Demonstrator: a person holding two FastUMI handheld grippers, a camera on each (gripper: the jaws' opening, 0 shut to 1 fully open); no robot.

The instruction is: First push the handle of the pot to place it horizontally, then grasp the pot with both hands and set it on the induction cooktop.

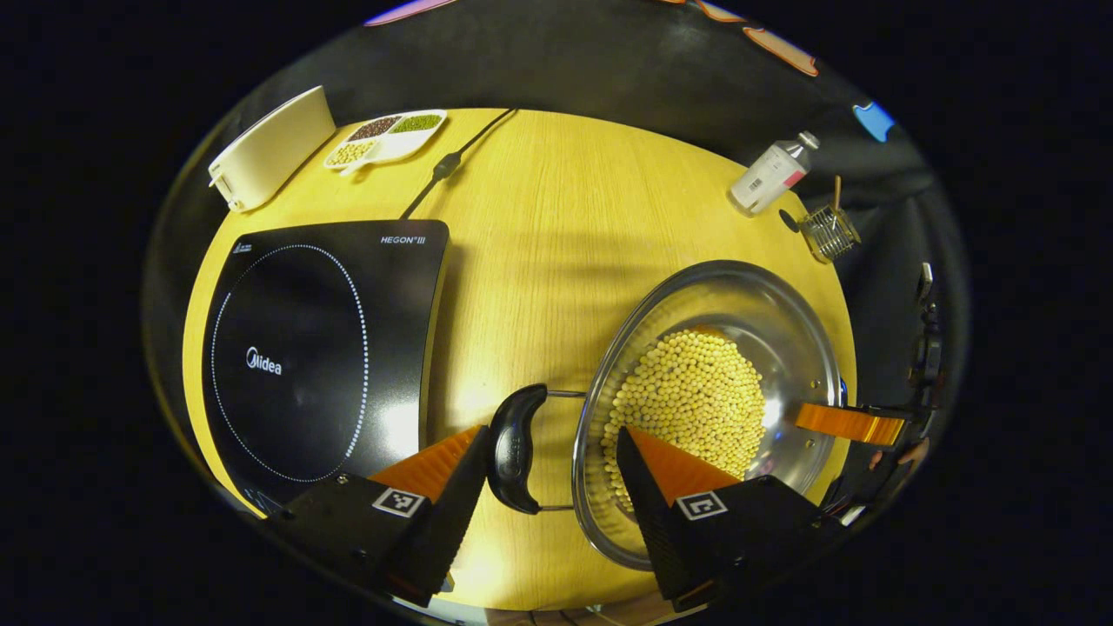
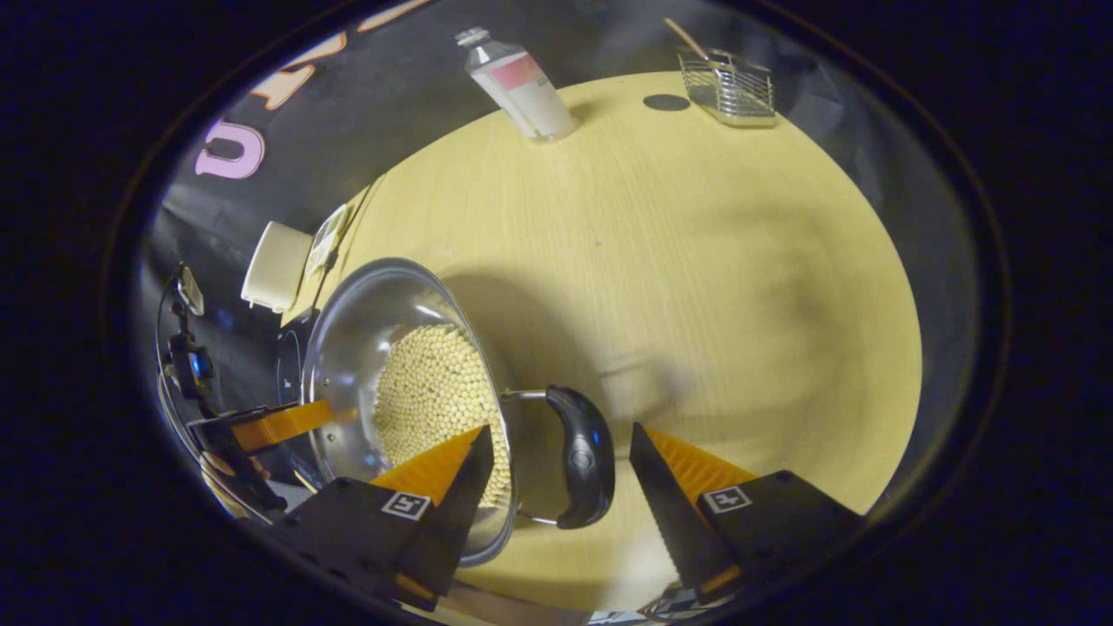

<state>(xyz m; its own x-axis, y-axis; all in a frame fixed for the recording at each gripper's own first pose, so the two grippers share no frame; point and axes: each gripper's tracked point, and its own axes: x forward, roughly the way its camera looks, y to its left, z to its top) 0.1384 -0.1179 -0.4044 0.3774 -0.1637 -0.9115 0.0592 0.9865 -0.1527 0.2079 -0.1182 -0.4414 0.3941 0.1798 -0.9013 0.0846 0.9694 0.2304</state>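
Observation:
A steel pot (image 1: 765, 322) full of yellow beans (image 1: 696, 400) stands on the wooden table, right of the black induction cooktop (image 1: 322, 348). Its left black handle (image 1: 513, 448) lies between the fingers of my left gripper (image 1: 550, 435), which is open; one finger sits beside the handle, the other hangs over the pot's rim. In the right gripper view, the pot (image 2: 365, 322) is at the left and its other black handle (image 2: 583, 456) lies inside my open right gripper (image 2: 558, 432). Neither handle is pinched. The right gripper's finger (image 1: 848, 423) shows at the pot's far rim.
A white box (image 1: 269, 148) and a divided dish of beans (image 1: 387, 137) sit behind the cooktop, with a black cable (image 1: 448, 163) running back. A bottle (image 1: 772, 174) and a wire basket (image 1: 830, 230) stand at the far right edge. Bare table (image 1: 556, 226) separates pot and cooktop.

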